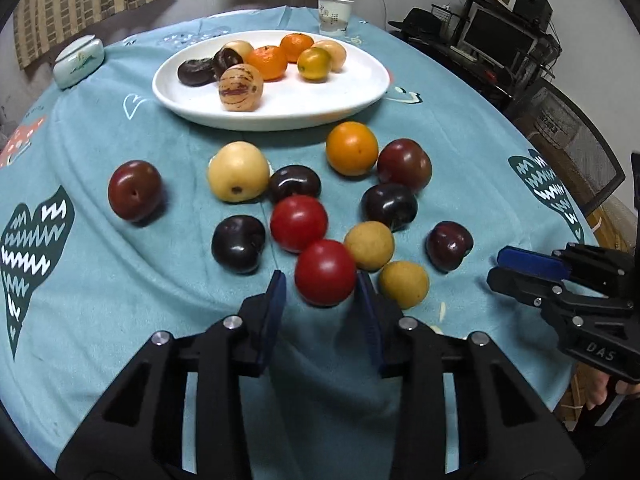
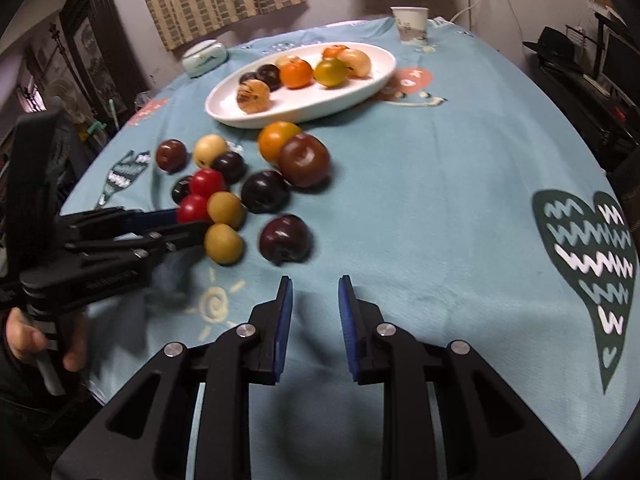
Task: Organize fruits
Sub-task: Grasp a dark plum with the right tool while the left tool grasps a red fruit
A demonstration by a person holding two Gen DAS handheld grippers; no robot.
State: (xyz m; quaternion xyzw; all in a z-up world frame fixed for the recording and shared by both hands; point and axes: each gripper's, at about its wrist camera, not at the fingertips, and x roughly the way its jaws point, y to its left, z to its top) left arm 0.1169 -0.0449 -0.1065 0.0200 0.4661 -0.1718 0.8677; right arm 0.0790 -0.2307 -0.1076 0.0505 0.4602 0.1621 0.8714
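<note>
A red tomato (image 1: 325, 272) sits between the blue pads of my left gripper (image 1: 322, 280), which is shut on it just above the teal tablecloth (image 1: 120, 300). Around it lie a second red tomato (image 1: 299, 223), two tan round fruits (image 1: 404, 284), several dark plums (image 1: 238, 243), a pale yellow fruit (image 1: 239, 176) and an orange (image 1: 352, 148). Farther back, the white oval plate (image 1: 360, 92) holds several fruits. My right gripper (image 2: 315, 284) hovers over bare cloth, shut with nothing between its pads; a dark plum (image 2: 285, 238) lies ahead of it to the left. The left gripper (image 2: 188, 220) enters the right wrist view from the left.
A paper cup (image 1: 335, 14) stands behind the plate and a pale lidded ceramic jar (image 1: 79, 62) at the back left. A mesh chair (image 1: 580, 140) and a desk with a monitor (image 1: 500, 40) stand beyond the table's right edge. A hand (image 2: 24, 336) holds the left gripper's handle.
</note>
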